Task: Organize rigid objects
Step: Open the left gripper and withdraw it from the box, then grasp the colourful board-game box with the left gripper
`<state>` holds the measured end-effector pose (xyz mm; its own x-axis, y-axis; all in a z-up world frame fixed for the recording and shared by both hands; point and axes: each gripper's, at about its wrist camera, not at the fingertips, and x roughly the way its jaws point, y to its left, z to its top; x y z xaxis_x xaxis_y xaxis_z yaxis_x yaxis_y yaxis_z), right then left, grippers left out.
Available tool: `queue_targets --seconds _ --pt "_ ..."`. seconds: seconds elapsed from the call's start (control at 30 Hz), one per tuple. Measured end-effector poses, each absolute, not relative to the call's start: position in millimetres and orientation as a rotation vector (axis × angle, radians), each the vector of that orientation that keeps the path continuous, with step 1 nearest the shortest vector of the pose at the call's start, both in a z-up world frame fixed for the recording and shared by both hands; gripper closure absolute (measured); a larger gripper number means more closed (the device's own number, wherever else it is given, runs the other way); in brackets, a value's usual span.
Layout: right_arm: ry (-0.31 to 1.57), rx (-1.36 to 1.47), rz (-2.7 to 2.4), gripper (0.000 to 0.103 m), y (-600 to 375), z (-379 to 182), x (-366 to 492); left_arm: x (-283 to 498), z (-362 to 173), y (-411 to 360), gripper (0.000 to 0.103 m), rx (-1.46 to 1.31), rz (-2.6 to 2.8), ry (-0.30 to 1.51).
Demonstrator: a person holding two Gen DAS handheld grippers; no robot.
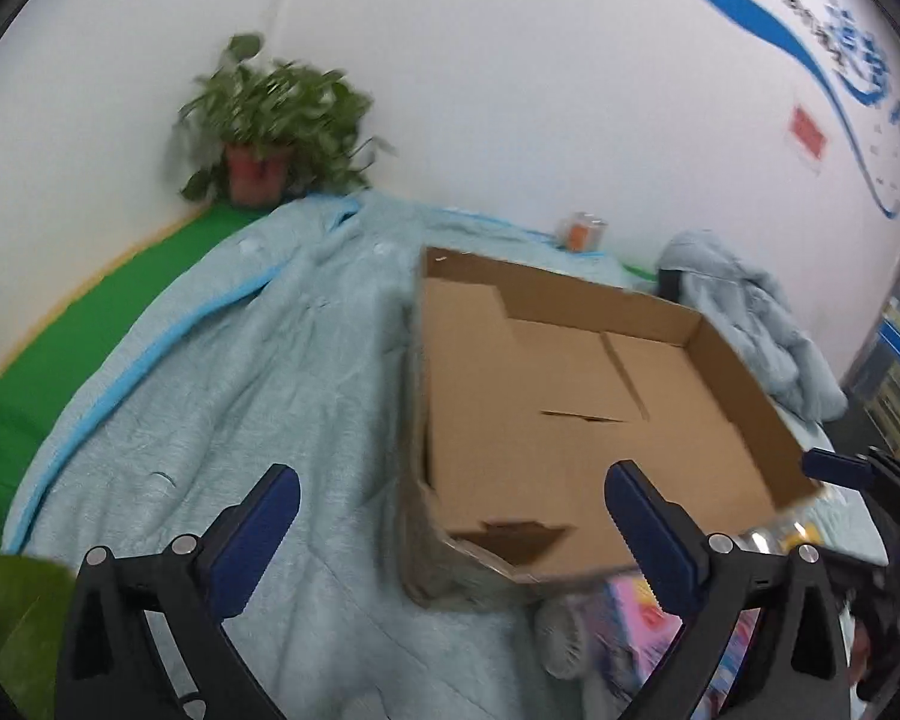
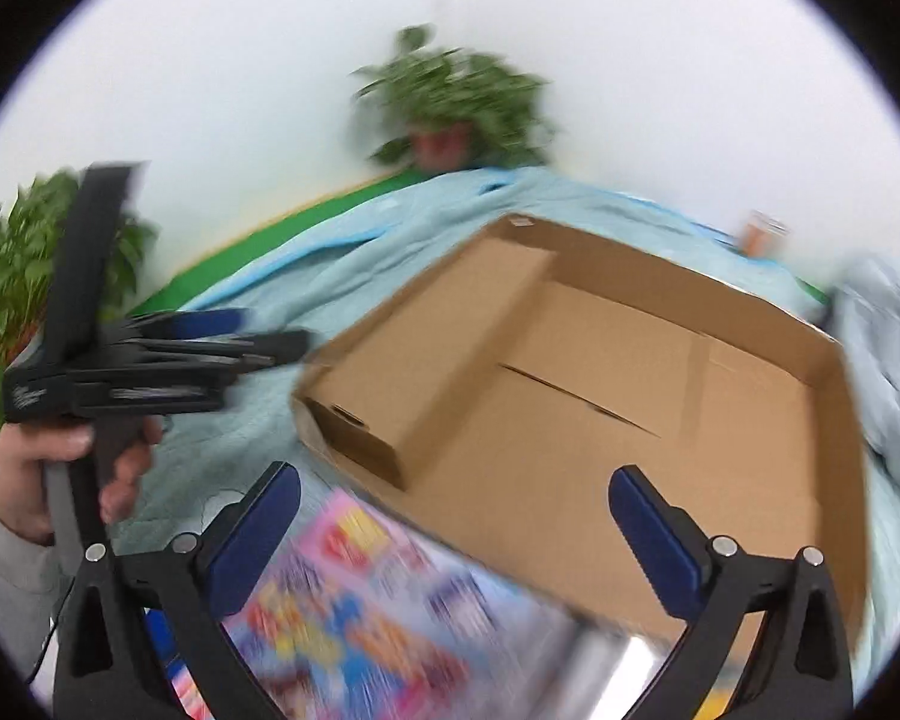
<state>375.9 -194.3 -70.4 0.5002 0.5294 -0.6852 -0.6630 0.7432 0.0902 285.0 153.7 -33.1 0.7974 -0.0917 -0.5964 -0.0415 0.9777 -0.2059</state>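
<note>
The shallow brown cardboard box (image 1: 600, 396) with its top open lies empty on the pale blue-green quilted blanket (image 1: 258, 360), filling the centre and right of both wrist views. Below its near edge, at the bottom of the frame, lies a bright pink and multicoloured printed package (image 2: 354, 600), badly blurred, and beside it something shiny and silver (image 2: 624, 666) that I cannot identify. These look like the rigid objects to be sorted into the box.

The left claw (image 1: 450, 540) stands wide with nothing between its blue pads; its gap frames the near left corner of the box. The right claw (image 2: 453, 540) is just as wide and empty, hanging over the package and the box's near wall.

Risks, as I judge them: both views are smeared, so the hands seem to be travelling fast, and a quick descent could knock the light box askew or crumple its already dented near corner. The soft blanket gives no firm backing, so a flat package may slide or sink rather than let the pads get under it. The two tools are also close: the left one shows at the left of the right wrist view, held in a hand (image 2: 48, 468) with a light sleeve, and they could collide over the same item.

Both claws tilt downward toward the box. A blurred potted green plant (image 1: 264, 120) stands in the far corner.
</note>
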Motion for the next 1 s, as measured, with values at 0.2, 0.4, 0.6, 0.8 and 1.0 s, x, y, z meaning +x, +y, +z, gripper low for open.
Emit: queue_targets --seconds 0.2,0.4,0.6,0.8,1.0 --pt "0.802 -0.111 0.611 0.000 -242.7 -86.6 343.0 234.7 -21.0 91.0 0.001 -0.140 -0.119 0.670" --pt "0.844 -0.068 0.595 0.000 -259.6 -103.1 316.2 214.7 -38.4 56.6 0.001 -0.171 -0.130 0.749" --pt "0.862 -0.012 0.698 0.000 -262.1 -106.5 300.1 210.7 -67.1 55.0 0.001 -0.265 -0.176 0.863" --pt "0.857 -0.041 0.771 0.000 -245.5 -115.6 285.0 218.3 -92.1 52.1 0.002 -0.315 -0.232 0.945" --pt "0.867 -0.065 0.777 0.000 -230.0 -119.1 289.2 229.3 -102.9 55.4 0.015 -0.397 -0.315 0.995"
